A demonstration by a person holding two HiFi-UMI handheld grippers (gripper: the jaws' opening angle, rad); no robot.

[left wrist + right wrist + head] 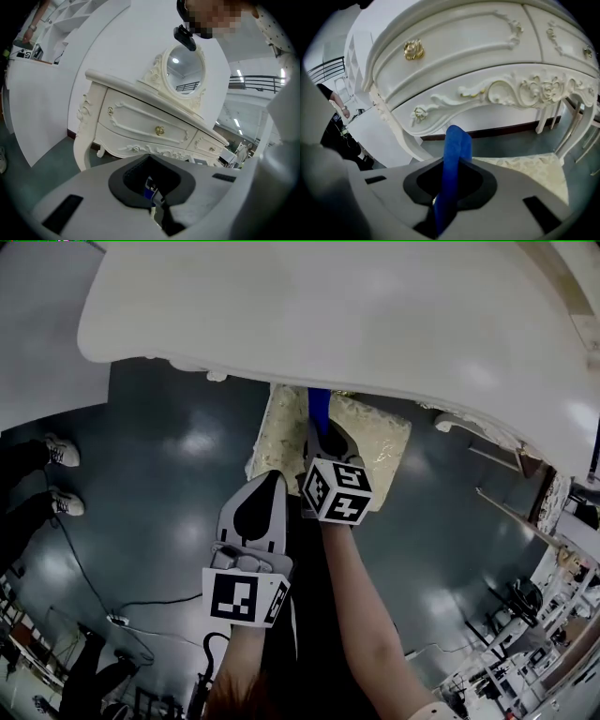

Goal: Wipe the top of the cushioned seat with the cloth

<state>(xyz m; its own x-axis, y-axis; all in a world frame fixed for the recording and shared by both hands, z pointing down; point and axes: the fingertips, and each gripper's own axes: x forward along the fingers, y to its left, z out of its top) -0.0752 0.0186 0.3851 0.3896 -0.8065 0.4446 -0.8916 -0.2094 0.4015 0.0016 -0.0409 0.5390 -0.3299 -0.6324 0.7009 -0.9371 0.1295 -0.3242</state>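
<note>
The cushioned seat (380, 444) is a cream patterned stool standing partly under the white dressing table (328, 315). My right gripper (323, 435) hovers over the seat's middle, shut on a blue cloth (319, 405) that sticks out forward past the jaws. In the right gripper view the blue cloth (454, 154) stands up between the jaws of the right gripper (449, 190), with the seat's cream top (529, 166) just beyond and to the right. My left gripper (273, 478) hangs nearer me, off the seat's near left corner, shut and holding nothing. The left gripper (152, 199) faces the dressing table (140, 122).
The dressing table's carved front and curved legs (487, 56) overhang the seat closely. An oval mirror (182, 70) stands on the table. A bystander's shoes (61, 454) are at the left, cables (117, 618) lie on the dark floor, and shelving clutter (525, 615) stands at the right.
</note>
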